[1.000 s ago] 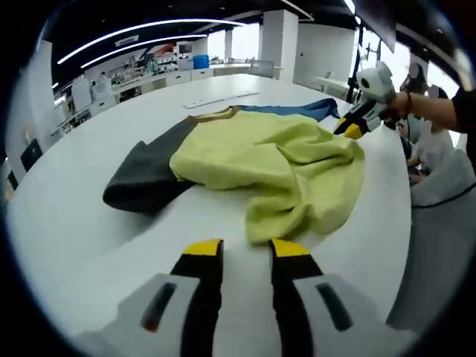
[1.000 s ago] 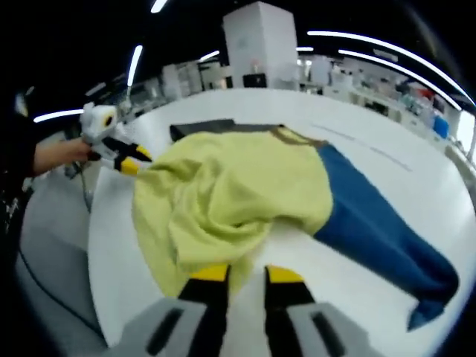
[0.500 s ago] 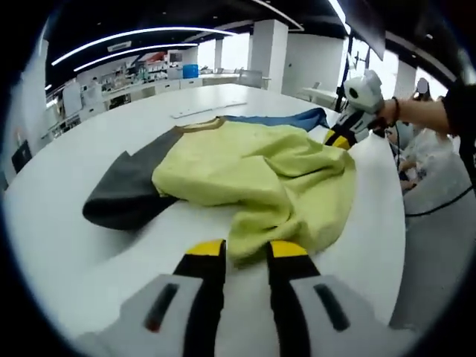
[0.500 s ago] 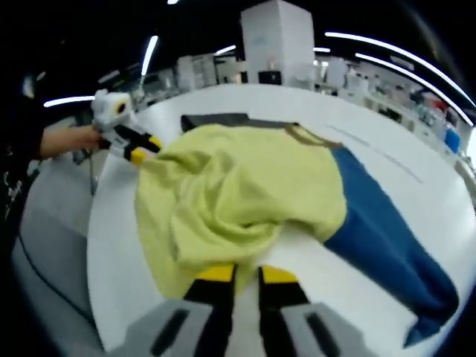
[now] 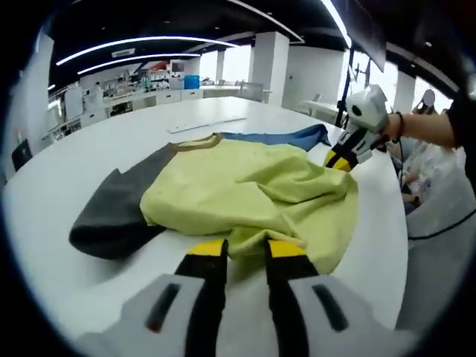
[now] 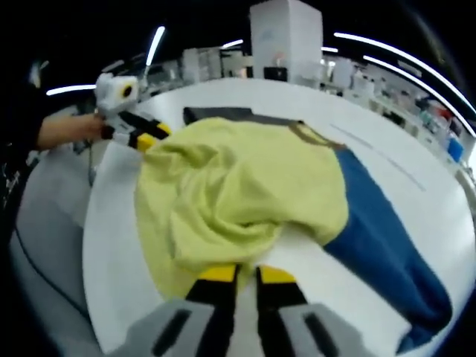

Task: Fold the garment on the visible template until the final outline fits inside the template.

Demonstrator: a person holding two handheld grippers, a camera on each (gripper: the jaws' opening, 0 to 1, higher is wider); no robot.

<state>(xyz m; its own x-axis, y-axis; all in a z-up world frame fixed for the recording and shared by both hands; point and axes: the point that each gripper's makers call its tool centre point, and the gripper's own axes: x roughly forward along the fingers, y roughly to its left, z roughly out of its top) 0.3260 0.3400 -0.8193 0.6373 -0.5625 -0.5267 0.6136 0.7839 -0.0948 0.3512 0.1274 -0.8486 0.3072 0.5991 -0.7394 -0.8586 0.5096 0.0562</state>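
Bright strip lights and lab benches ring a big white round worktop, where the garment lies spread but rumpled: a T-shirt with a yellow-green body, one dark grey sleeve, one blue sleeve and a tan collar. No template outline can be made out under the cloth.

In the left gripper view, the left gripper sits at the bunched hem nearest it, its yellow-tipped fingers close together with a fold of yellow cloth lying between or just behind them; whether they actually pinch it cannot be told. The right gripper is placed the same way at the opposite side of the hem, fingers nearly together over the edge of the fabric, and again the hold is unclear. Each gripper also appears in the other's view, at the far edge of the shirt, held by a hand.

The step in hand looks like taking hold of the two bottom corners to shake the shirt flat before folding. To do it well, each pair of fingers should close on a single layer at the true corner rather than on a wad of wrinkles. Both corners should rise together and be drawn apart until the hem is taut. The body can then be laid down smoothly so both sleeves stay flat on the worktop and nothing slides off the rim.
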